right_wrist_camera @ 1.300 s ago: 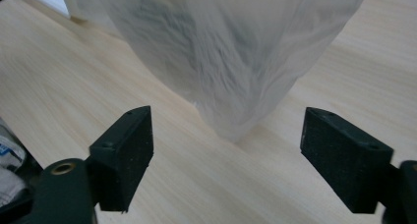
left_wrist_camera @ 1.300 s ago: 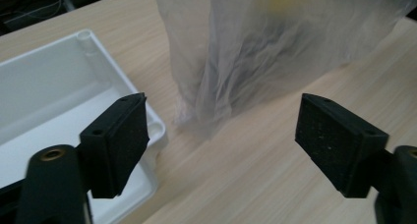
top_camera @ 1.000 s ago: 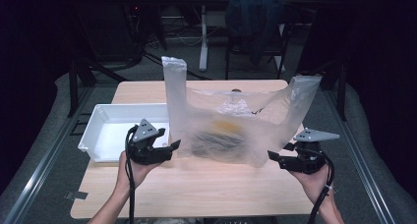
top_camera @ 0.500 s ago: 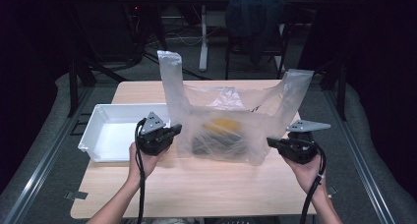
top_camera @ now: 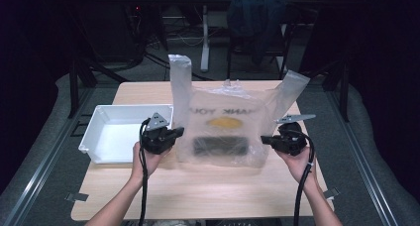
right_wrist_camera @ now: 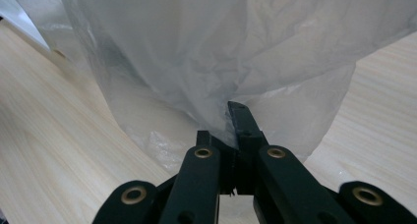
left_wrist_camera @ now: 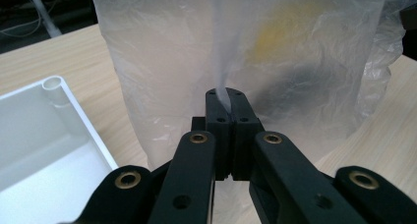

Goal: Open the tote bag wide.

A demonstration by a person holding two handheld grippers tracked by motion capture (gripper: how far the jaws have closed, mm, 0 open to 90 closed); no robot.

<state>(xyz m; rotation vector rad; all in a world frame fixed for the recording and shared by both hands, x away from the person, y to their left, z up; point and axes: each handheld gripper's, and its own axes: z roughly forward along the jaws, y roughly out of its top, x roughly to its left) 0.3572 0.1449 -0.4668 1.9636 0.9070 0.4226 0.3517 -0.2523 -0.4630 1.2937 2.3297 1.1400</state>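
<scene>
A dim lab or recording studio is suggested by a lone wooden worktop [top_camera: 208, 186], dark stands, floor cables [top_camera: 173, 37] and a draped chair [top_camera: 257, 18].

The bag [top_camera: 223, 127] carried dark printed letters above a yellow mark, seen from behind through the plastic so they ran mirrored; "ANK YOU" could be made out, the start of the line hidden in a fold. In both gripper views the print was too blurred to read.

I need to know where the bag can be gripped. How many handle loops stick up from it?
2: the left handle stands upright at the plastic bag's left side; the right handle leans outward at its right side.
</scene>
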